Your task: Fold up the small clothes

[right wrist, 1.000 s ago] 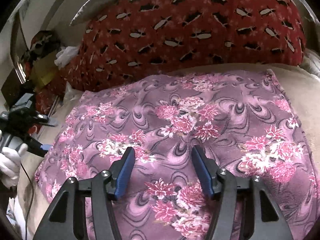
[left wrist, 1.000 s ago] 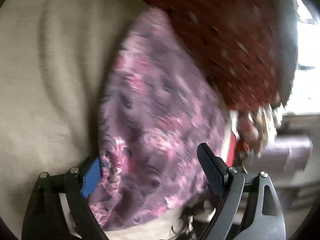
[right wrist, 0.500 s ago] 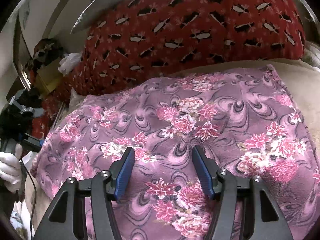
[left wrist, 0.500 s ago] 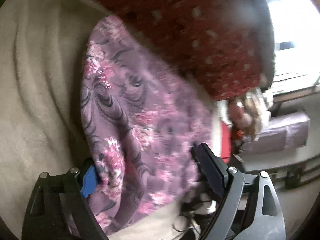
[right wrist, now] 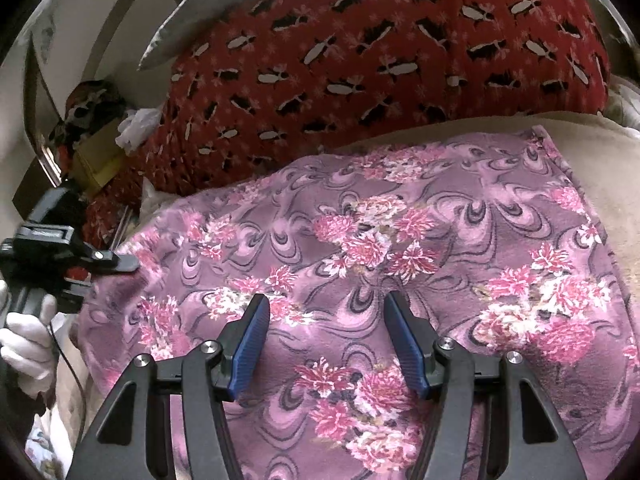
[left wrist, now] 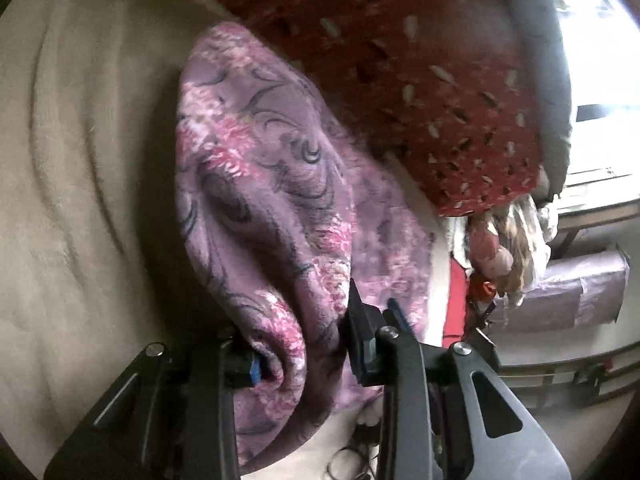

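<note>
A purple cloth with pink flowers (right wrist: 400, 248) lies spread on a beige blanket (right wrist: 608, 152). My left gripper (left wrist: 304, 344) is shut on a bunched edge of the cloth (left wrist: 272, 200), which rises in folds from the jaws. In the right wrist view the left gripper (right wrist: 116, 264) is at the cloth's left edge, held by a white-gloved hand (right wrist: 28, 340). My right gripper (right wrist: 326, 332) is open just above the middle of the cloth, its blue pads (right wrist: 250, 344) apart and empty.
A red patterned pillow (right wrist: 400, 52) lies behind the cloth, also in the left wrist view (left wrist: 420, 80). Beige blanket (left wrist: 80, 200) spreads to the left. Clutter and a box (right wrist: 96, 160) sit at far left. A bench and window (left wrist: 592, 208) show at right.
My left gripper has closed on the cloth's edge and bunched it up. The right gripper has stayed open over the cloth, barely moving.
</note>
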Demonstrator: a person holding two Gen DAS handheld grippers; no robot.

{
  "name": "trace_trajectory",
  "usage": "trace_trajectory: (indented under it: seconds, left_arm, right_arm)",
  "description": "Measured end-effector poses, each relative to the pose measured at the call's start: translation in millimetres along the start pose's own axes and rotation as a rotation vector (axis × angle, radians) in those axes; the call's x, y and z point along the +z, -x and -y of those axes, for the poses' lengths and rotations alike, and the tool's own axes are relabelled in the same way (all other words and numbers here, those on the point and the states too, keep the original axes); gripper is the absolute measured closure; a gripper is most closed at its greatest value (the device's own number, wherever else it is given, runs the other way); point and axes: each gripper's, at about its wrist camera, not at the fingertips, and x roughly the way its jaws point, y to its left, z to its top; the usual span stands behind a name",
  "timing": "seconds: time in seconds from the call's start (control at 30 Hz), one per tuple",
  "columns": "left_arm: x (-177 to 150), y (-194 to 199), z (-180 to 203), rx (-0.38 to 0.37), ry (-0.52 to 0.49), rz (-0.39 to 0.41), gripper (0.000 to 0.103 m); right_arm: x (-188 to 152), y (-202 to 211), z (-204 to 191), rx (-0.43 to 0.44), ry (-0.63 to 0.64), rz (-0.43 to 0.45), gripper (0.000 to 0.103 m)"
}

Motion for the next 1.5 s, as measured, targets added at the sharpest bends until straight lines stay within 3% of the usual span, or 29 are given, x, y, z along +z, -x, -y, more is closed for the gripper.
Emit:
trace_trajectory:
  seconds: [0.1,0.4,0.57,0.6,0.73,0.9,1.03,1.3,1.5]
  left_arm:
    - [-7,6,27,-0.021,-0.024,0.018,0.075]
    - [-23,-4,84,-0.009,-0.058,0.009,0.078]
    - [-33,-27,112,0.004,-0.072,-0.034,0.082]
    - [-35,-34,117,0.014,-0.078,-0.044,0.082]
    - [-45,-77,134,0.057,-0.089,-0.119,0.082]
    - [-57,-140,148,0.119,-0.100,-0.201,0.082]
    - [-56,-160,147,0.132,-0.068,-0.222,0.082]
    - [-55,-122,152,0.064,-0.081,-0.172,0.054]
    - [-45,-65,123,0.099,-0.062,-0.035,0.054]
  right_arm:
    - [5,12,3,-0.007,-0.016,-0.016,0.042]
    - [2,72,41,-0.147,-0.032,0.083,0.040]
    - [-21,64,79,-0.180,-0.098,0.008,0.041]
    - [-27,68,83,-0.138,-0.114,0.050,0.041]
    - [-30,71,93,-0.071,-0.175,0.077,0.041]
    - [-33,74,99,-0.037,-0.197,0.097,0.041]
    - [-34,76,99,-0.025,-0.204,0.106,0.041]
    - [-34,77,106,-0.005,-0.217,0.114,0.041]
    - [-26,83,115,0.034,-0.282,0.076,0.044]
